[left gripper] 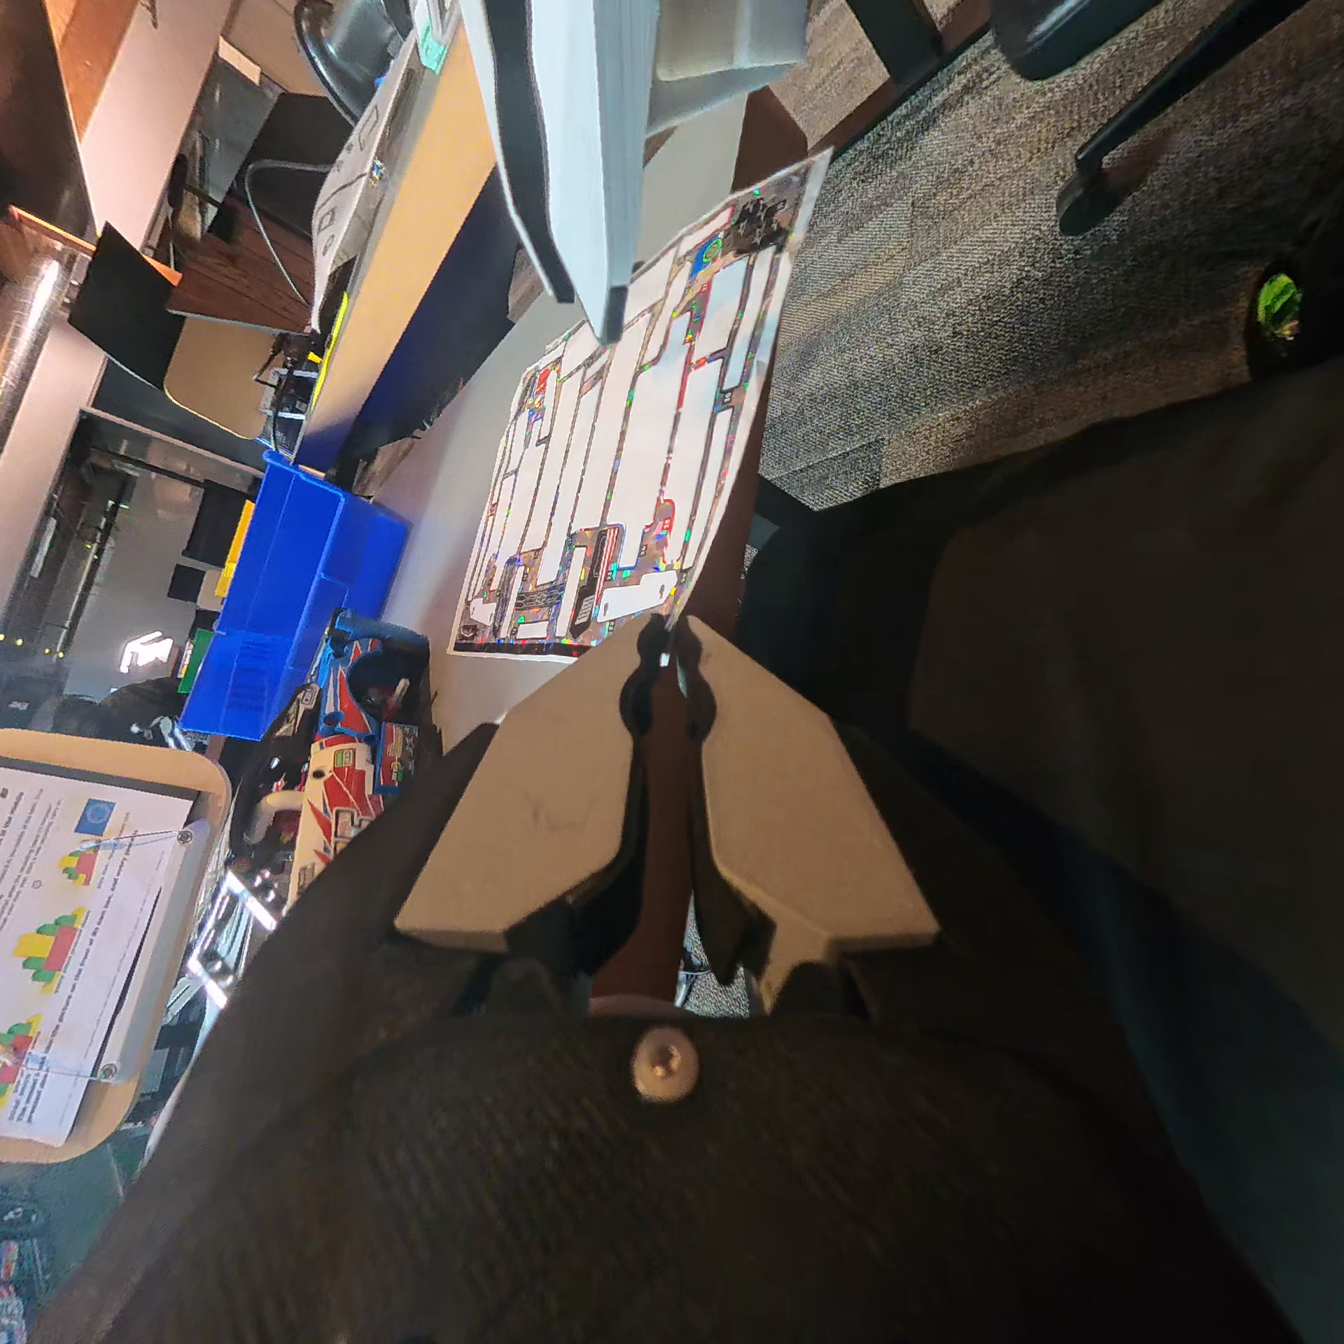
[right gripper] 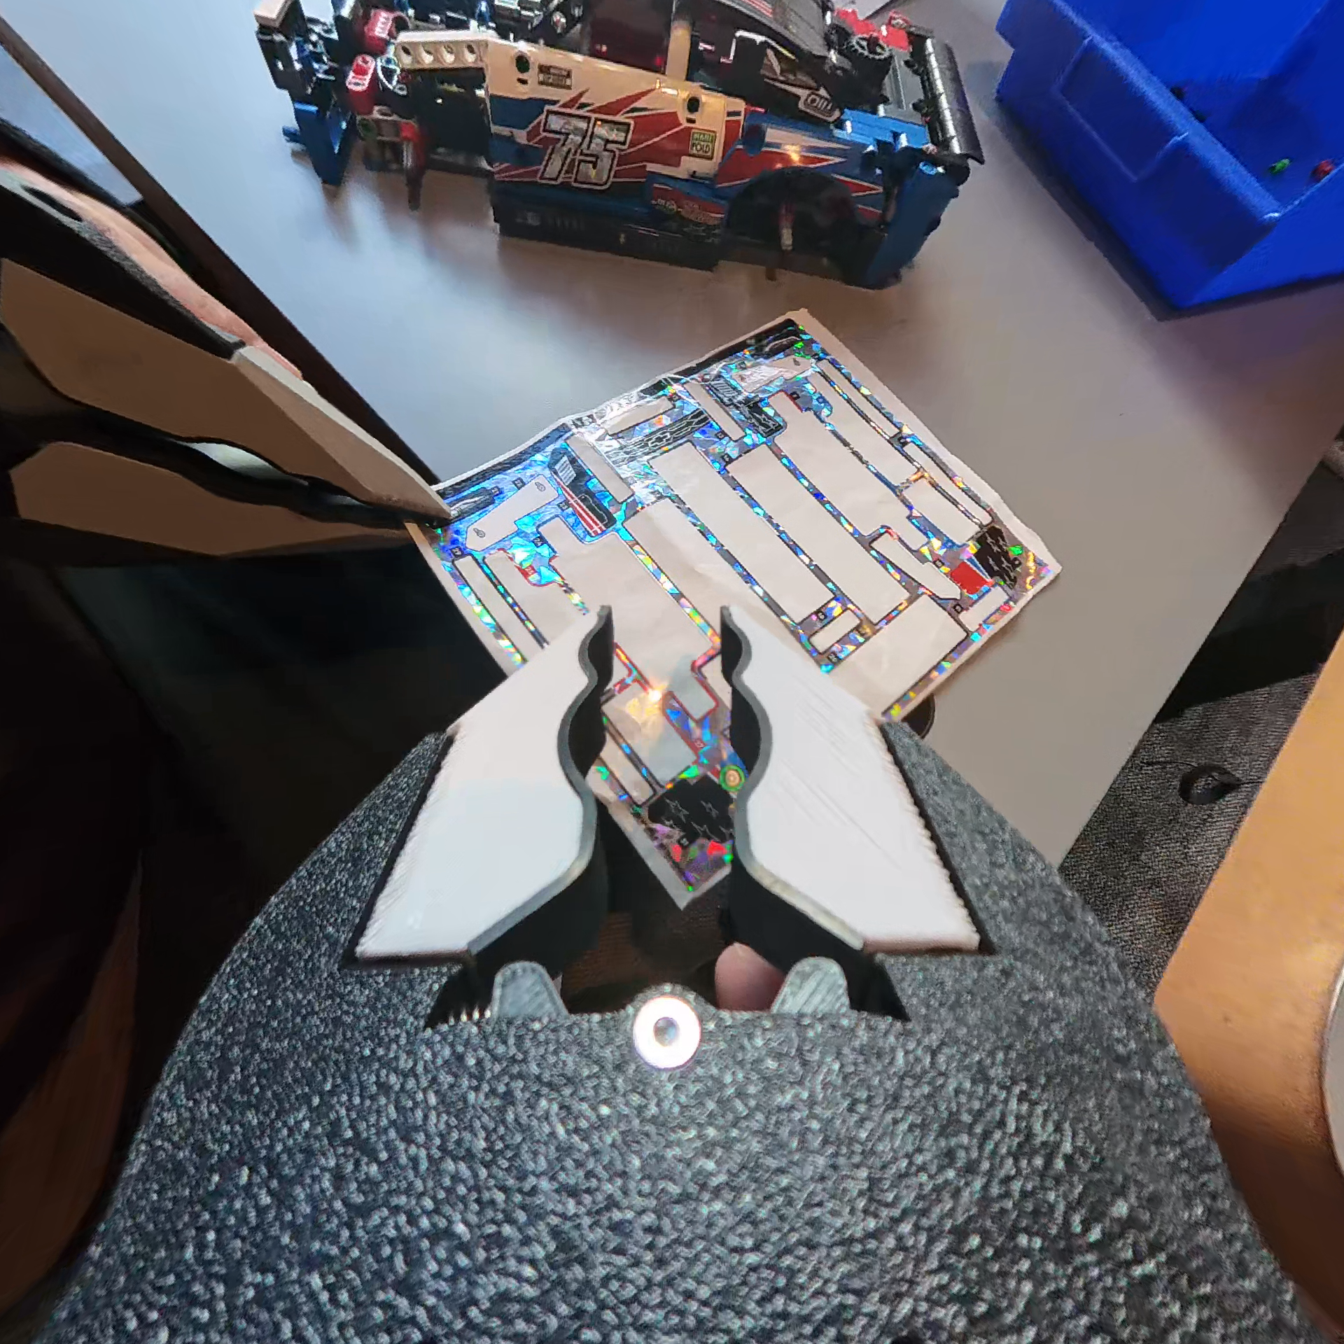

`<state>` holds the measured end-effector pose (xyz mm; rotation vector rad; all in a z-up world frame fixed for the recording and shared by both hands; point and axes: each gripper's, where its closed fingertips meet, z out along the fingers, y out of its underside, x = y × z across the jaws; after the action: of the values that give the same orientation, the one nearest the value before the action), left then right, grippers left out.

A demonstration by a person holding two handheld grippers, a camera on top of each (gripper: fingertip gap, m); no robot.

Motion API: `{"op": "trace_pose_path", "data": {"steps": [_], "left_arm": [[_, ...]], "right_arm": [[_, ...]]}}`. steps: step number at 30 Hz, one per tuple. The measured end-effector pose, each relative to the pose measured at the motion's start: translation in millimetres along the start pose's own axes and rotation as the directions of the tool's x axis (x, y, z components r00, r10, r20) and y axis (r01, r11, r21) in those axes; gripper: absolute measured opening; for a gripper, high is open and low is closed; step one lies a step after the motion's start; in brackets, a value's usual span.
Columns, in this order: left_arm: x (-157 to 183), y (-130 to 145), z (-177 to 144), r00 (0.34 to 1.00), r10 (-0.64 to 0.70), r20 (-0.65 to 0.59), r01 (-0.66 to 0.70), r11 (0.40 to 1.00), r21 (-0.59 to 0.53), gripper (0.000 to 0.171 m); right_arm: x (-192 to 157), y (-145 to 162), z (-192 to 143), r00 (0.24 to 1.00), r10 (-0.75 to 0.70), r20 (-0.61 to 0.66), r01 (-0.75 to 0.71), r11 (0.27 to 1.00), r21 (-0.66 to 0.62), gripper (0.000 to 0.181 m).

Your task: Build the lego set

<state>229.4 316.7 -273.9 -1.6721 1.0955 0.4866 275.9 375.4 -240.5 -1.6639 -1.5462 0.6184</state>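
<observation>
A holographic sticker sheet (right gripper: 764, 524) with mostly peeled white blanks lies on the grey table (right gripper: 364, 327), its near corner hanging past the edge. My left gripper (left gripper: 665, 640) is shut on one corner of the sheet (left gripper: 633, 465); it also shows at the left of the right wrist view (right gripper: 429, 513). My right gripper (right gripper: 665, 625) is open and empty just above the sheet's near part; it also shows in the left wrist view (left gripper: 585, 309). A blue, white and red lego race car (right gripper: 618, 145) stands beyond the sheet.
A blue plastic bin (right gripper: 1200, 145) stands at the far right of the table, next to the car. A tray with a printed picture sheet (left gripper: 73, 909) lies to the left. Carpet floor (left gripper: 982, 291) and a dark chair seat lie past the table edge. My hands' fingertips stand some 9 cm from each other.
</observation>
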Motion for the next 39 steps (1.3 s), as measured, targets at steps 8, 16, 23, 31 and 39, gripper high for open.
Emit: {"op": "trace_pose_path", "data": {"steps": [8, 16, 23, 31, 39], "left_arm": [[0, 4, -12, 1.000, -0.015, 0.015, 0.015, 1.000, 0.009, 0.000], [-20, -8, -30, 0.995, -0.068, 0.076, 0.060, 0.993, 0.100, 0.000], [-38, -2, -61, 0.829, -0.539, -0.146, 0.555, 0.825, 0.105, 0.025], [-51, -25, -84, -0.178, -0.689, -0.702, 0.949, 0.069, -0.308, 0.058], [-38, -26, -61, -0.154, -0.731, -0.665, 0.943, 0.093, -0.320, 0.000]], "right_arm": [[-19, -10, 2, 0.995, 0.012, 0.097, -0.016, 0.999, 0.040, 0.034], [-65, -19, 20, 0.948, -0.308, 0.085, 0.308, 0.951, 0.011, 0.028], [-58, -35, 11, 0.814, -0.556, -0.169, 0.563, 0.826, -0.008, 0.000], [-75, -59, -11, 0.733, -0.615, -0.290, 0.661, 0.746, 0.089, 0.000], [-108, -43, -6, 0.705, -0.675, -0.220, 0.703, 0.705, 0.091, 0.001]]}}
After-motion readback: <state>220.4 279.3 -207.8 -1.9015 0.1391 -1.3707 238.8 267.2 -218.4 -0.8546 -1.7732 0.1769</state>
